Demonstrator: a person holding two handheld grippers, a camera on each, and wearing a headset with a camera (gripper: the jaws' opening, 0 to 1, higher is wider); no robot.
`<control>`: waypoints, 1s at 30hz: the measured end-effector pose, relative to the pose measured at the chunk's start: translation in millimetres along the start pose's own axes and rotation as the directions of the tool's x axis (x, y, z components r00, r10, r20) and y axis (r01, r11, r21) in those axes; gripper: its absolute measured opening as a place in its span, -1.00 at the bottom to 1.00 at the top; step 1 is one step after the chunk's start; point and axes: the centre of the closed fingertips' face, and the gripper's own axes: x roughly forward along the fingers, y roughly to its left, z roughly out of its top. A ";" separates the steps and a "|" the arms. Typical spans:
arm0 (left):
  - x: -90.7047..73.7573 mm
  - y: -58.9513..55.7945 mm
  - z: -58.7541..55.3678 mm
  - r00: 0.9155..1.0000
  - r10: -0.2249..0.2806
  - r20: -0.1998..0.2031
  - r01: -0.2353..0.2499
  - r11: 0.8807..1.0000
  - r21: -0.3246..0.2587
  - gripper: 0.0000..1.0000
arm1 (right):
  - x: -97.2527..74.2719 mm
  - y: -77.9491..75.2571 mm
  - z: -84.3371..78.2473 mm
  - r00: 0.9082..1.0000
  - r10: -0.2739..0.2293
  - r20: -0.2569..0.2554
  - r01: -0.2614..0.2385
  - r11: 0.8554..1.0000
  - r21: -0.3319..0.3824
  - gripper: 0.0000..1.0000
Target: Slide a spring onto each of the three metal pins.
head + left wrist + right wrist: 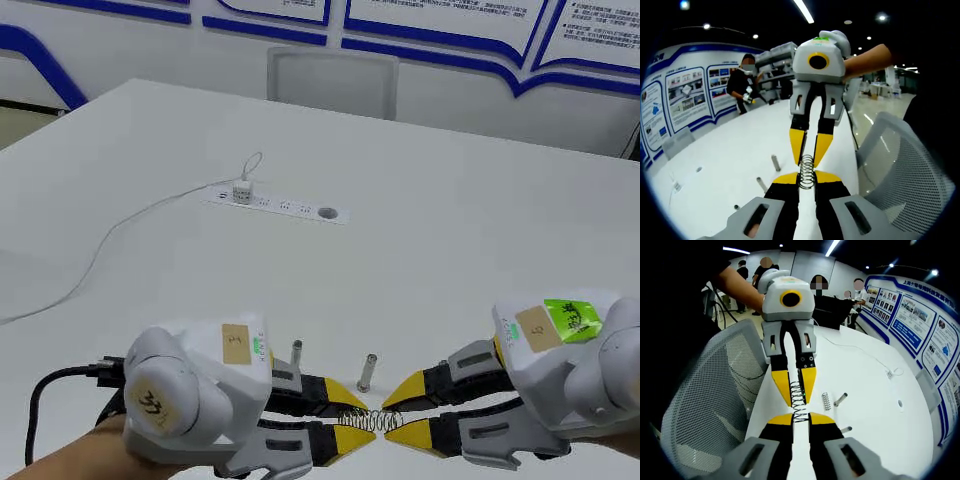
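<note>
Two grippers meet tip to tip at the near edge of the white worktop (450, 250), their white bodies low in the head view, with a black cable (60, 385) running off the left one. The left gripper (352, 418) has its yellow-tipped jaws set narrow on one end of a spring (368, 420), and the right gripper (400, 412) pinches the other end the same way. The coil bridges the small gap between the two pairs of tips, lying roughly level and crosswise to the person. In both gripper views a grey mesh chair (905, 170) stands on the person's side of the worktop, close to its edge.

Just beyond the held spring, the nearer pin (368, 372) stands upright on the worktop. The farther pin (296, 352), also upright, is to its left, just behind the left gripper's jaws. In the right gripper view a second spring (826, 401) lies loose on the worktop, just beside one of the pins and apart from both grippers.

Farther out, near the middle of the worktop, lies a white power strip (275, 203) with a white plug (242, 192) seated toward its left end. A thin white cord (100, 250) trails from the strip toward the left edge. Past the far edge stands a grey chair (330, 80), and behind it is a white wall with blue-bordered panels (440, 20).
</note>
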 end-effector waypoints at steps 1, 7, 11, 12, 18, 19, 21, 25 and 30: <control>-0.4 0.0 0.1 1.000 0.000 0.002 0.000 1.000 0.000 -0.81 | 0.3 -0.5 -0.5 1.000 -0.003 0.001 0.003 1.000 0.003 -0.77; -1.9 -1.4 0.2 1.000 -0.007 0.004 0.007 1.000 -0.001 -0.81 | 3.4 1.6 -3.2 1.000 0.010 0.001 -0.010 1.000 0.028 -0.77; -2.6 -2.3 -2.4 1.000 -0.009 -0.009 0.009 1.000 0.020 -0.81 | 1.7 2.0 0.4 1.000 0.022 0.020 -0.023 0.999 0.043 -0.78; -2.5 -2.4 -3.1 1.000 -0.008 -0.015 0.009 1.000 0.026 -0.80 | 0.3 1.8 1.9 0.999 0.026 0.028 -0.027 0.998 0.048 -0.78; -1.4 -1.9 -5.1 1.000 -0.006 -0.026 0.007 1.000 0.021 -0.80 | -6.4 0.5 12.5 0.996 0.032 0.084 -0.039 0.996 0.085 -0.78; -1.1 -2.1 -6.0 1.000 -0.006 -0.030 0.007 1.000 0.022 -0.80 | -7.4 0.4 15.2 0.995 0.033 0.099 -0.043 0.994 0.097 -0.78; 0.2 -2.5 -8.1 0.999 -0.002 -0.039 0.004 1.000 0.031 -0.80 | -9.3 1.7 26.0 0.987 0.038 0.156 -0.060 0.989 0.136 -0.78; 0.0 -1.3 -8.9 0.999 0.005 -0.044 -0.004 1.000 0.031 -0.80 | -7.8 2.0 29.9 0.984 0.030 0.175 -0.061 0.983 0.171 -0.78; -0.1 -1.0 -9.8 0.999 0.014 -0.045 -0.012 0.999 0.033 -0.80 | -6.5 0.8 37.7 0.975 0.016 0.223 -0.068 0.972 0.225 -0.78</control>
